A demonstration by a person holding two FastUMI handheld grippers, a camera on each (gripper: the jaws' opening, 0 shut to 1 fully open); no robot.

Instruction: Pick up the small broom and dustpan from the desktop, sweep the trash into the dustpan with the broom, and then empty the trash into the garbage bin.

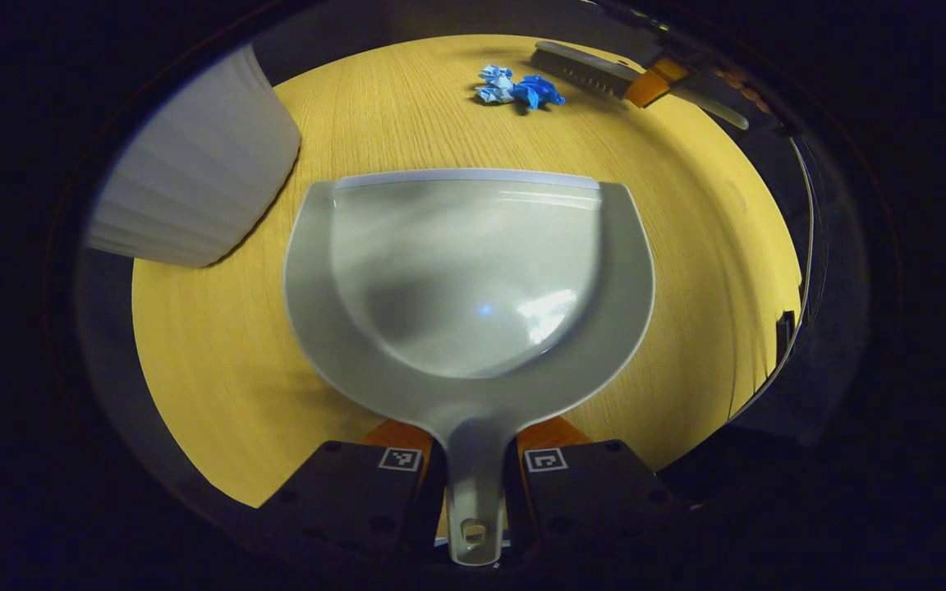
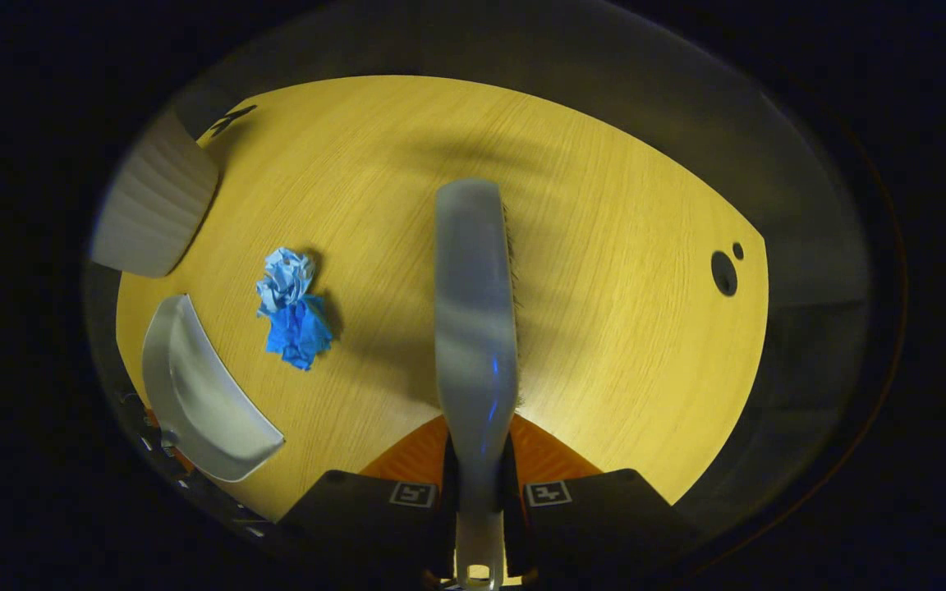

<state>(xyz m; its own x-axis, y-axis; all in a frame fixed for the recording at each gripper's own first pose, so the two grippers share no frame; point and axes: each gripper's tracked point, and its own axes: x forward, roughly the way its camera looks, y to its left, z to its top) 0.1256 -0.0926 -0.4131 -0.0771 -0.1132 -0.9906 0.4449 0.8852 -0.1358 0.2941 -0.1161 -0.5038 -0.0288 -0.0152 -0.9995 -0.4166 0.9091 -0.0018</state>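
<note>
Left gripper (image 1: 473, 472) was clamped on the dustpan (image 1: 469, 279) handle, pan flat over the wooden desktop (image 1: 686, 246). Crumpled blue trash (image 1: 518, 89) lay at 12 o'clock beyond its lip, the white garbage bin (image 1: 194, 172) at 10 o'clock. Right gripper (image 2: 477, 492) was clamped on the broom (image 2: 473, 304); trash sat at its 10 o'clock.

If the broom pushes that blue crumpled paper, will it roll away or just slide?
The crumpled blue paper looks light, so it will probably skid easily on the smooth wooden desktop. Its lumpy, uneven folds suggest tumbling rather than clean rolling. It seems to be two loose wads, which might separate.
</note>
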